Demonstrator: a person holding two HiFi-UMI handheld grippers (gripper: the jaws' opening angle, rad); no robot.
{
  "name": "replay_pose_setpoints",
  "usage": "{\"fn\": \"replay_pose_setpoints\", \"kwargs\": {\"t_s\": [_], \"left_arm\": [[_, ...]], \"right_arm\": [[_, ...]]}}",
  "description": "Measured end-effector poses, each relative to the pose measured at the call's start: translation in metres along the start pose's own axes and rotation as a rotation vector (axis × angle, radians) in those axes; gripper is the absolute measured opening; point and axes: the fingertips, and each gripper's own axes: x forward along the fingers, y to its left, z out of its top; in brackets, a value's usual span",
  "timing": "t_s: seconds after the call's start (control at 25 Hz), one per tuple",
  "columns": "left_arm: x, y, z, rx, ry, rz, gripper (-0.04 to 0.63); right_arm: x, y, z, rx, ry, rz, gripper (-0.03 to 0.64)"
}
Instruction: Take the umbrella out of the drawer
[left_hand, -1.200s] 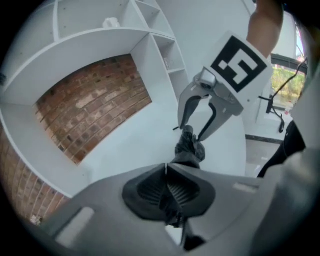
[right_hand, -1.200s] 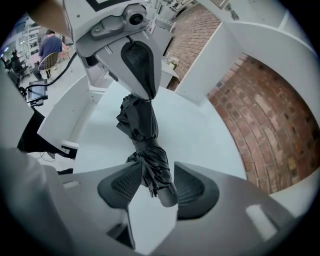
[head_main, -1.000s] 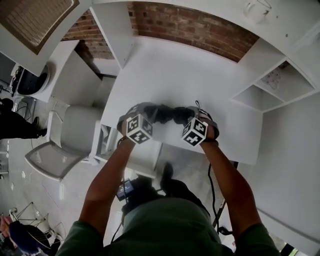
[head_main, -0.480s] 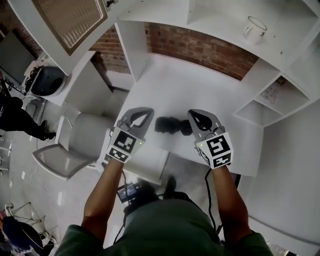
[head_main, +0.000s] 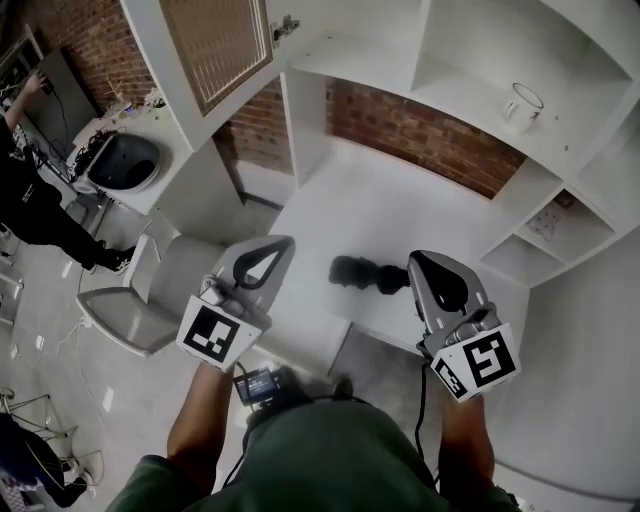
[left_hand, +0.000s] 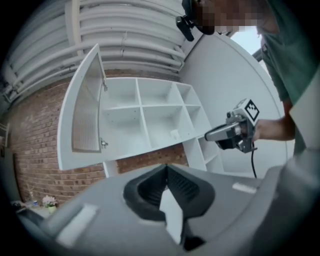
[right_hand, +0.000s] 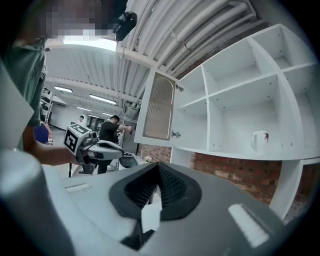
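Observation:
A folded black umbrella (head_main: 362, 274) lies on the white desk (head_main: 370, 200), near its front edge. Both grippers hang in the air above the desk, well off its top and level. My left gripper (head_main: 286, 241) is left of the umbrella and my right gripper (head_main: 414, 258) right of it; neither touches it. In the left gripper view the jaws (left_hand: 166, 168) are shut with nothing between them, and the right gripper (left_hand: 231, 135) shows across from them. The right gripper view shows its jaws (right_hand: 159, 165) shut and empty, with the left gripper (right_hand: 95, 147) opposite.
A white shelf unit (head_main: 470, 60) over the desk holds a white mug (head_main: 524, 102), and its door (head_main: 215, 45) stands open. A brick wall (head_main: 420, 135) backs the desk. A white chair (head_main: 135, 300) stands left of it. A person (head_main: 30, 195) stands at the far left.
Both grippers were together on the umbrella a second ago. They have since let go, risen and spread apart, leaving it lying on the desk. The head view has tilted up toward the shelves.

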Motion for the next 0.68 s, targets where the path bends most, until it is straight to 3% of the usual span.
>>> {"fn": "replay_pose_setpoints", "kwargs": {"t_s": [0.28, 0.68], "left_arm": [[-0.055, 0.002, 0.037, 0.01, -0.054, 0.045, 0.003], [-0.085, -0.003, 0.039, 0.013, -0.054, 0.054, 0.003]], "right_arm": [[-0.017, 0.031, 0.034, -0.041, -0.024, 0.01, 0.005], [-0.026, 0.048, 0.038, -0.047, -0.02, 0.005, 0.005]]}}
